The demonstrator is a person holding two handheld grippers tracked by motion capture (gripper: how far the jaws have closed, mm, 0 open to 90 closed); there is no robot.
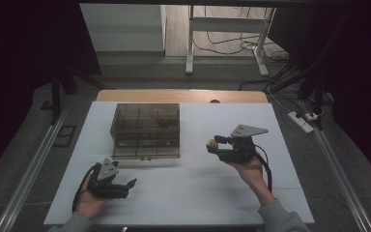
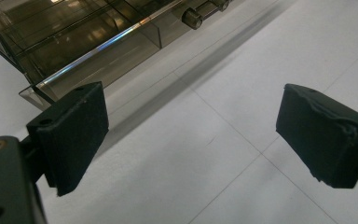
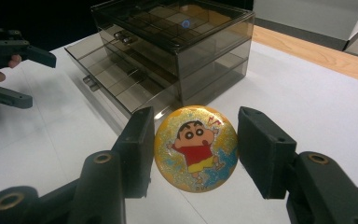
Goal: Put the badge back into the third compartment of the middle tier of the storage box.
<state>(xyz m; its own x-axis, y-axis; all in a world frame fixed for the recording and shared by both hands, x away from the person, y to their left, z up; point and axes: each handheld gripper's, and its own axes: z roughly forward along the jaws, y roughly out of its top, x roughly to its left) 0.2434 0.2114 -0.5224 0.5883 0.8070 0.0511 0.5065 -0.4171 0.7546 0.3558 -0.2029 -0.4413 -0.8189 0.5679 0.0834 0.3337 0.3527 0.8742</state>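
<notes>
1. Nearest, at the white table's (image 1: 183, 193) front edge: left gripper (image 1: 125, 185) resting low in the person's left hand (image 1: 89, 203), jaws spread wide with nothing between, aimed toward the box; bare tabletop ahead and to the right of it.
2. Farther right, raised above the table: right gripper (image 1: 213, 145) in an upturned right hand (image 1: 251, 169), pointing left toward the box, clamped on a round yellow glittery cartoon badge (image 3: 196, 148).
3. Badge pinched at its two side rims, face toward the gripper's camera, figure upright; round, so no long axis.
4. Beyond: smoked transparent plastic drawer box (image 1: 145, 129), a lower drawer pulled out toward the front edge; open white surface between box and badge.
</notes>
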